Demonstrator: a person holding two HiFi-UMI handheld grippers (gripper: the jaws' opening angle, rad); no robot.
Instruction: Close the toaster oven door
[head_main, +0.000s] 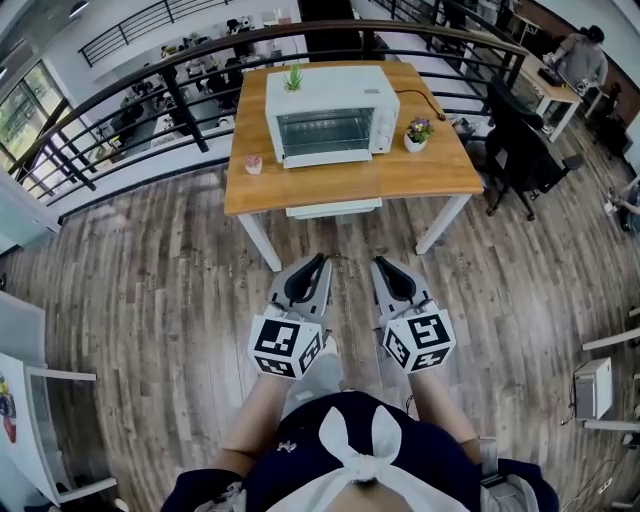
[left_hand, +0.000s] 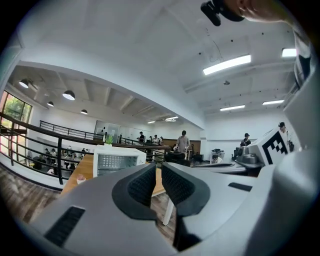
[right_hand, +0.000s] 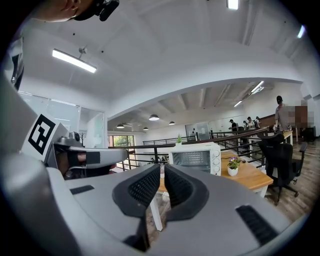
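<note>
Closest in, the person's dark top with a white bow (head_main: 350, 450) fills the bottom of the head view, with 2 bare forearms reaching forward. Each hand carries a grey tool topped by a cube with black-and-white square markers. The left tool (head_main: 312, 262) (left_hand: 159, 167) has its black ribbed pads drawn together, with nothing between them. The right tool (head_main: 380, 262) (right_hand: 162, 170) is closed to a thin slit and is likewise empty. Both point level, side by side above the brown wood-plank floor (head_main: 150, 270), well apart from the furniture ahead.

Beyond them stands a rectangular light-wood table (head_main: 430, 170) on white legs. A flat white part (head_main: 333, 208) shows just under its near edge. Near the front left corner sits a small pink pot (head_main: 253, 163).

The boxy white toaster oven (head_main: 330, 115) (left_hand: 117, 162) (right_hand: 195, 157) stands toward the back of the table, facing the person. Its glass door (head_main: 325, 130) seems to stand upright against the front, though this is hard to judge from so far. A small green plant (head_main: 293, 78) rests on top of the oven. Just right of it is a white pot of purple flowers (head_main: 417, 132).

To the table's right is a black office chair (head_main: 520, 150), and behind it a curved black metal railing (head_main: 120, 90).
</note>
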